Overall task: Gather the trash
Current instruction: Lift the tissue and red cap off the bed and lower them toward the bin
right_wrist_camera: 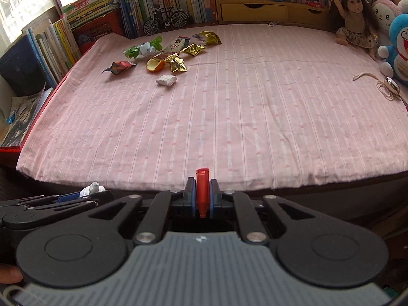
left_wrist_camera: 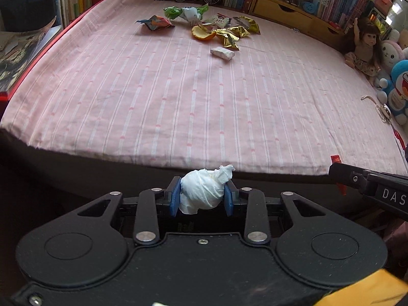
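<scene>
**Already two pieces in hand, most of the trash left on the bed**

Both tools are loaded. The left gripper is clamped on a crumpled white tissue, its blue pads pressing the wad from both sides, held just off the near edge of the bed. The right gripper is closed on a small red piece standing upright between its fingers (what it is exactly I cannot tell: perhaps a cap or a bit of plastic). The two tools sit side by side at 6 o'clock of the bed, each showing at the edge of the other's view.

What remains lies in a cluster towards 11 o'clock on the pink striped sheet: a dark crumpled wrapper, a green and white wrapper, an orange peel, gold foil wrappers, a printed packet and, nearest of them, a small white packet. At 3 o'clock a cord with a metal fitting rests near the doll and plush toys; it does not look like rubbish.

No bin or bag shows in either view, so where the two held pieces are to go cannot be said. By my reckoning the job is early: two items lifted, neither seen deposited, and at least six left.
</scene>
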{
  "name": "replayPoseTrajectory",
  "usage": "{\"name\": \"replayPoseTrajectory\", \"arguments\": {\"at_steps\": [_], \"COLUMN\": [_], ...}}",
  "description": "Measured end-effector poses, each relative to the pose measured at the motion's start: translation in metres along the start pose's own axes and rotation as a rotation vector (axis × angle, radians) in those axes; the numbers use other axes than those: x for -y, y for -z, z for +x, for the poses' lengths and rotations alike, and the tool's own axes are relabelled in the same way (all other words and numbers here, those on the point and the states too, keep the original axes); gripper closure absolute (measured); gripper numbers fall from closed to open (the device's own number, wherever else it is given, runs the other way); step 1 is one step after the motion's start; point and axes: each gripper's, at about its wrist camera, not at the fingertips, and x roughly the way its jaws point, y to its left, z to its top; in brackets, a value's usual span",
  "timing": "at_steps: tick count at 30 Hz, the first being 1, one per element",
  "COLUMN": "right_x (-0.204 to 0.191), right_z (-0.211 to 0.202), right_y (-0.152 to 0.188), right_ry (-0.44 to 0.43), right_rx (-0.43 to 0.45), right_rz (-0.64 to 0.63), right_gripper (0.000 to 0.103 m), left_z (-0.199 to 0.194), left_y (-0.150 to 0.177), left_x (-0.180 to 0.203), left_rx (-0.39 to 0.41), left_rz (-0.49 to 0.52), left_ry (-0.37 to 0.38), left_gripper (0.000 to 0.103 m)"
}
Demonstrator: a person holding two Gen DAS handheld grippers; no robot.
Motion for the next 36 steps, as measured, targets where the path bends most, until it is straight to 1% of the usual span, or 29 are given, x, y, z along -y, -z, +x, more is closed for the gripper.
{"name": "replayPoseTrajectory", "arguments": {"at_steps": [3,6,8,12,17,24,29,36], "right_x": [0.003,0.004,0.005,0.001,0.001,0.003,0.007,0.006], "right_z": [-0.007,-0.017,-0.022,-0.028,-0.028,-0.01,0.013,0.049], "right_y": [0.017,0.035,0.046,0.066,0.075,0.077,0.08,0.089], "right_ry": [-0.018,-0.034,-0.045,-0.058,-0.071,-0.091,-0.094,-0.078], "right_rx": [-0.01,-0.005,-0.017,-0.03,-0.047,-0.089,-0.138,-0.211], "right_rz": [-0.005,0.002,0.013,-0.001,-0.004,0.017,0.043,0.038], "right_gripper": [0.089,0.089,0.089,0.089,0.089,0.089,0.089,0.089], "left_z": [-0.014,-0.028,-0.033,-0.038,-0.036,-0.016,0.009,0.051], "left_y": [0.019,0.038,0.048,0.067,0.078,0.083,0.085,0.091], "left_x": [-0.001,0.0,-0.001,-0.004,-0.006,-0.011,-0.017,-0.022], "left_rx": [-0.003,0.003,-0.003,-0.02,-0.037,-0.091,-0.139,-0.212], "left_rz": [-0.02,0.003,-0.005,-0.022,-0.032,-0.047,-0.059,-0.074], "left_ry": [-0.004,-0.016,-0.023,-0.028,-0.035,-0.047,-0.058,-0.071], "left_gripper": [0.071,0.071,0.071,0.071,0.071,0.071,0.071,0.071]}}
